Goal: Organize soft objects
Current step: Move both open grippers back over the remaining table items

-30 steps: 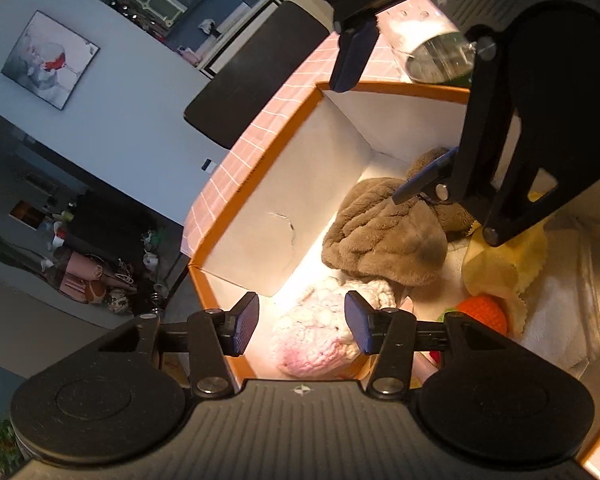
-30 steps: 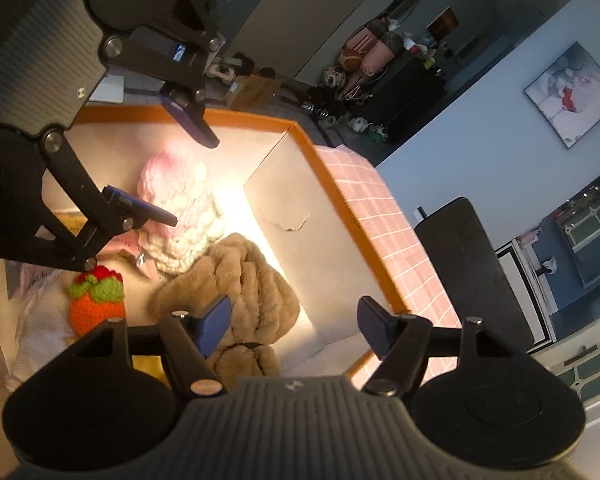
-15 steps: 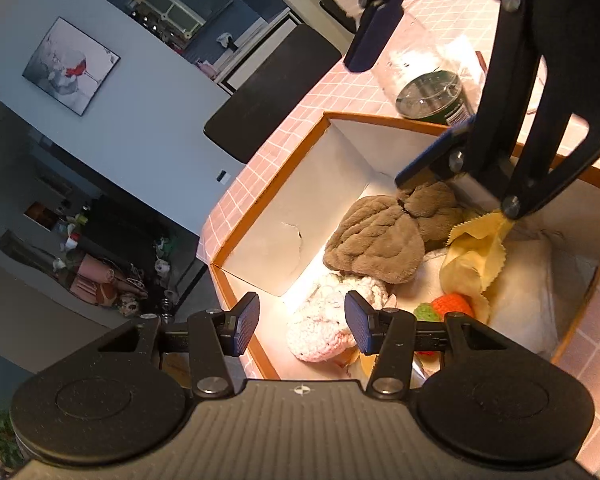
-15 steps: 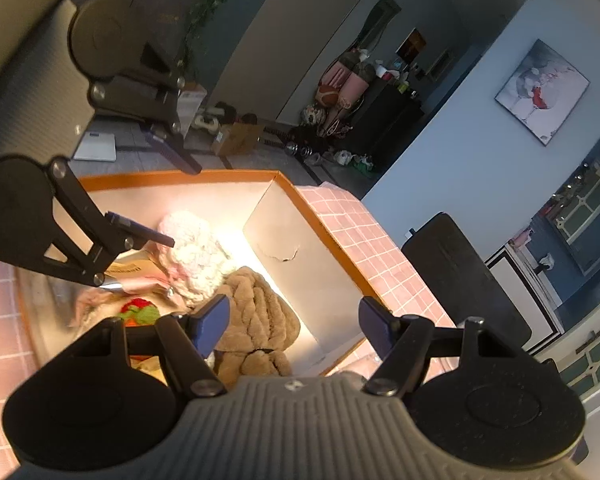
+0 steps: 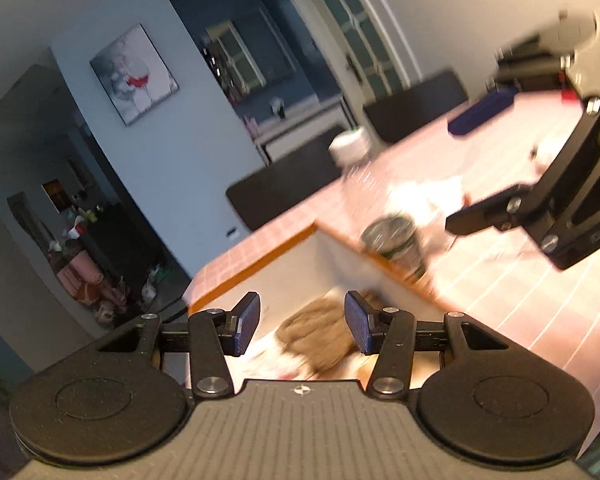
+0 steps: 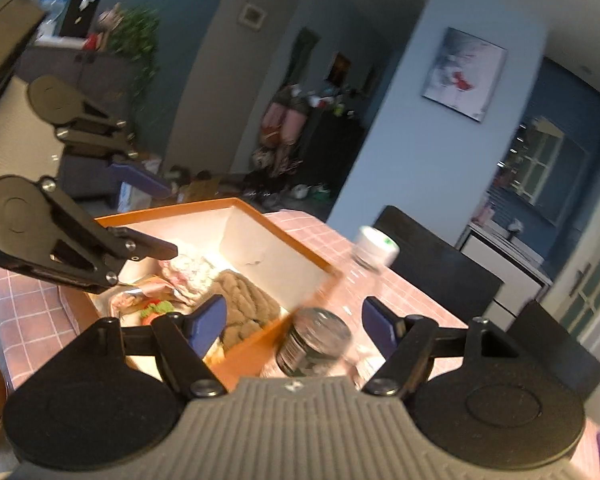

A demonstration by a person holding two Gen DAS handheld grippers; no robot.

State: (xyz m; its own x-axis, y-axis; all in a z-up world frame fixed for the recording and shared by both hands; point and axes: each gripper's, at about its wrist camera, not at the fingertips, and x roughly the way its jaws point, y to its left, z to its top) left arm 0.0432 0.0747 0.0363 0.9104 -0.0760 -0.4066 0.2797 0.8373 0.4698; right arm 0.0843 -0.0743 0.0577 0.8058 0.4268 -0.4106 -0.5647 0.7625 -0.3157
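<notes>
While both your claws hang empty above the pink-tiled counter (image 6: 32,312), the left claw (image 5: 302,328) half-open, the right claw (image 6: 292,326) wide and just widening, the soft things (image 6: 244,296) lie inside the orange-rimmed box (image 6: 284,236), a bottle (image 6: 320,340) just beside its edge.

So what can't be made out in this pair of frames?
- Left wrist view: most of the box interior is hidden behind the left gripper; only the brown plush shows, blurred.
- Bottle label: motion blur in both views.
- Right wrist view: the orange knitted toy is half hidden behind the right gripper.
</notes>
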